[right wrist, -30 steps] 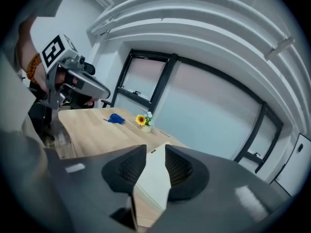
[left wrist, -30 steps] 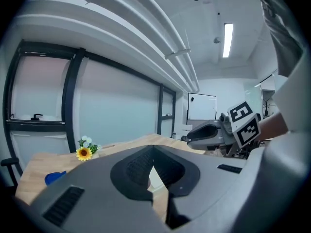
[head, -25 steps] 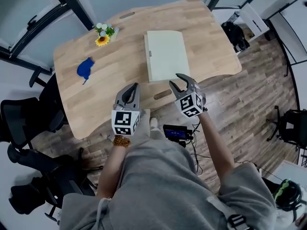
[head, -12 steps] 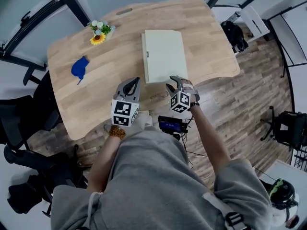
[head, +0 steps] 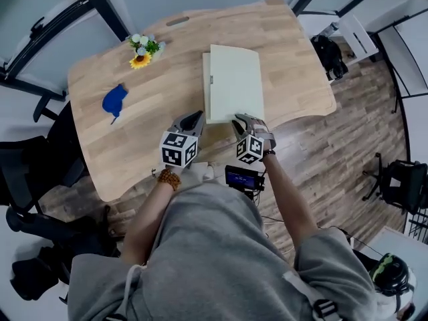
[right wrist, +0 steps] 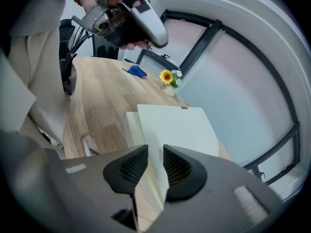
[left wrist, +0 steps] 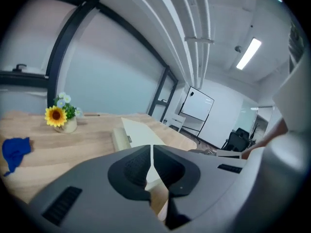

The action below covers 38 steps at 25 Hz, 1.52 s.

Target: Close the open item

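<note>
A flat cream box (head: 233,82) lies on the wooden table (head: 160,92), its lid (right wrist: 177,127) lifted a little off the base (right wrist: 138,144). My right gripper (head: 239,120) is at the box's near right corner. Its jaws have just been closing, and the lid's near corner sits in the narrow gap between them (right wrist: 154,164); I see no pad pressing on it. My left gripper (head: 196,117) hovers at the near left corner, shut and empty (left wrist: 151,152). It also shows high up as the left gripper (right wrist: 124,18) in the right gripper view.
A small pot of flowers (head: 142,51) and a blue cloth (head: 115,101) lie on the table's far left. The table's front edge runs just under both grippers. A black device with a screen (head: 244,178) sits below it. Office chairs (head: 33,166) stand to the left.
Both grippers have sunk and moved in to the box's near edge. The right gripper's jaws stand narrower than before, now around the lid's corner.
</note>
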Tool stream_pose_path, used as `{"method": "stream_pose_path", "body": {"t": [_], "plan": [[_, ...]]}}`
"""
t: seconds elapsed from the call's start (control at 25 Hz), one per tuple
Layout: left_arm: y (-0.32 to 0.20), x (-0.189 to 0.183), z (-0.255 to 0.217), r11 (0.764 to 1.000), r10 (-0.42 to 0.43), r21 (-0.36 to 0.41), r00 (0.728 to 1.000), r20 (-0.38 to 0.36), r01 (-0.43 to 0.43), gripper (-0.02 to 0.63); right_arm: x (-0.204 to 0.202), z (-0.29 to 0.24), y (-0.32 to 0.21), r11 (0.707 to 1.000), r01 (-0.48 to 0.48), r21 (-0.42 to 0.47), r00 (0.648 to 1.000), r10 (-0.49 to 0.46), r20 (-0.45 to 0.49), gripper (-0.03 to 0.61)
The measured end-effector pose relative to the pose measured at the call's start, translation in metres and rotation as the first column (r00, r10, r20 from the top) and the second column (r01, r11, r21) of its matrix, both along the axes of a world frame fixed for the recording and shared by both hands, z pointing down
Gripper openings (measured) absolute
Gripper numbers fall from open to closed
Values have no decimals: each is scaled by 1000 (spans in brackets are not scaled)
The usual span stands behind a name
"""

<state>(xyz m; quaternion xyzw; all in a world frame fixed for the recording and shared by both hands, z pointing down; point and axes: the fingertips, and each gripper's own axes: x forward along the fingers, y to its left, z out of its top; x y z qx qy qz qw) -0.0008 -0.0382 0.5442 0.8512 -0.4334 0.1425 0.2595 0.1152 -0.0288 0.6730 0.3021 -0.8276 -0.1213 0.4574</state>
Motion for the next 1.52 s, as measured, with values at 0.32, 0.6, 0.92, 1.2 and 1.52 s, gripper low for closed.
{"method": "stream_pose_path", "body": {"t": [0.32,0.6,0.92,1.2,1.52], "plan": [[-42,30,51,972,-45,-235,982,-184,1,150,17,-37,0,995,-51,82,997,46,66,71],[-54,26,86,943,-63,-333,985,-159,7,186,30,-9,10,999,-27,-44,1000,27,2,171],[-63,34,105,899,-50,-427,950,-308,-91,186,21,6,-2,998,-27,-51,999,25,-35,195],[-63,71,62,899,65,-366,900,-431,-240,101,18,8,-5,997,60,-40,995,-63,-74,235],[-71,21,86,918,-1,-380,960,-279,-109,137,12,13,-4,996,74,-54,996,-77,-50,245]]}}
